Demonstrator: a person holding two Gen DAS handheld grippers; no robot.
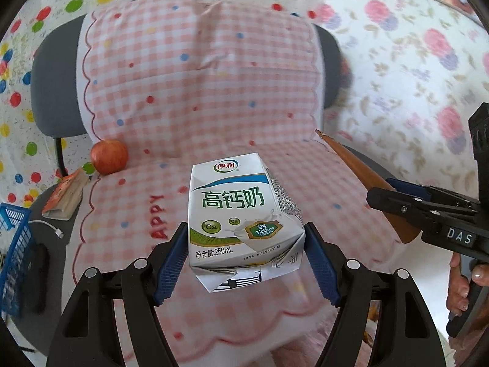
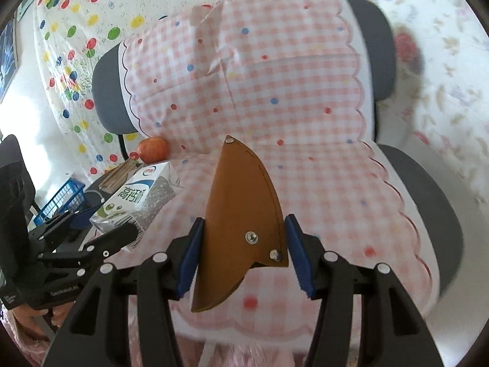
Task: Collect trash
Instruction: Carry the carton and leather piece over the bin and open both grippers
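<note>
The blue basket (image 1: pixel 13 244) stands at the far left, beside the chair (image 1: pixel 55 91). A small book (image 1: pixel 65 195) and a red apple (image 1: pixel 109 156) rest left of the milk carton (image 1: pixel 241 217), on the seat edge.

The left gripper (image 1: pixel 246 263) holds the milk carton lifted clear of the pink checked seat cover (image 1: pixel 198 91); its jaws pinch the carton's two sides. The right gripper (image 2: pixel 243 255) holds the brown leather sheath (image 2: pixel 241 214), right of the carton, with both jaws pressed on its edges.

Progress estimate: two items are picked up; neither is deposited. No trash receptacle can be identified for certain.

Legible text: the carton reads "伊利", "高钙奶", "Ca", "125mg", "250mL". The right gripper body reads "DAS". The seat cover shows "APPY".
</note>
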